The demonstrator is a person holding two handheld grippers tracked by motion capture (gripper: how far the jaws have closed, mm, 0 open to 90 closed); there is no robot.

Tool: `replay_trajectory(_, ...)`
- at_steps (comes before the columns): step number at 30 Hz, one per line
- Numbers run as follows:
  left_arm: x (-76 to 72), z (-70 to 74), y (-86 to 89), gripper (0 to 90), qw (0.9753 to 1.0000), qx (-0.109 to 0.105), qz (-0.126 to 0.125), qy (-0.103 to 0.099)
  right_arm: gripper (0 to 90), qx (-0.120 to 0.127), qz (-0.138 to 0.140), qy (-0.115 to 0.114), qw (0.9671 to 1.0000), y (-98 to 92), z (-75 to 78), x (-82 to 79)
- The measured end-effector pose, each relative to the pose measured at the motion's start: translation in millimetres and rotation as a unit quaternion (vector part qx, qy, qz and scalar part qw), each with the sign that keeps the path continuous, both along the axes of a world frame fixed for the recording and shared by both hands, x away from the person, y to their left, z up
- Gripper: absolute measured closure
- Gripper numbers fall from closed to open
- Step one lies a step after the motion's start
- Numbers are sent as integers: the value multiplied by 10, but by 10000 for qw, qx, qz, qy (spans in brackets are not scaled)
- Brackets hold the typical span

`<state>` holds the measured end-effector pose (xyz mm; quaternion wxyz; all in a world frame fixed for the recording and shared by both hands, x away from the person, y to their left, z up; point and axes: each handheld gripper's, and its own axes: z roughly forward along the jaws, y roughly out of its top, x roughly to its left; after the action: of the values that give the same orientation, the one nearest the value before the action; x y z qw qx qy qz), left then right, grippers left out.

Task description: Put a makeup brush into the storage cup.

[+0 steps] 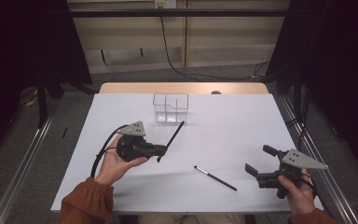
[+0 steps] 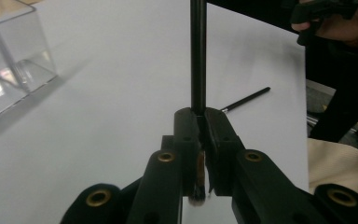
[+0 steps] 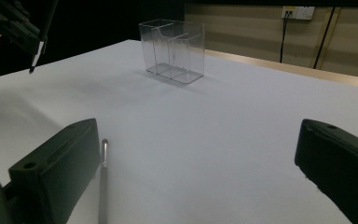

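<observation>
My left gripper (image 1: 160, 150) (image 2: 202, 117) is shut on a thin black brush (image 1: 173, 138) (image 2: 198, 56), held off the table with the handle slanting toward a clear divided container (image 1: 170, 107) (image 2: 9, 60) (image 3: 172, 51). Its bristle end sticks out behind the jaws. A second thin black brush (image 1: 216, 178) (image 2: 247, 99) (image 3: 103, 182) lies flat on the white table. My right gripper (image 1: 258, 160) (image 3: 198, 130) is open wide just right of that brush, which lies beside its left jaw. In the right gripper view, the left gripper (image 3: 9, 23) shows at top left.
The white table top (image 1: 233, 126) ends at a wooden strip along the far edge. Metal rails run along the floor on both sides. The person's hand with the right gripper (image 2: 326, 18) shows at top right of the left gripper view.
</observation>
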<state>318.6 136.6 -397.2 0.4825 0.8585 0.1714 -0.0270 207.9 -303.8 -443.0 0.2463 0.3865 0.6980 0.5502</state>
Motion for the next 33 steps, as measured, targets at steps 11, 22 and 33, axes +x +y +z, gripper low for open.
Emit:
replay_trajectory(11,-107,30,-320,842,9978,420,-501,60,0,-13,23,-7,10000,0,0,1)
replay_trajectory(22,-101,104,-477,842,9915,999,-816,193,0,6,55,10,10000,8,-3,5)
replay_trajectory(33,-112,178,-629,842,9797,1679,-1071,214,0,-14,85,4,10000,10,-4,5)
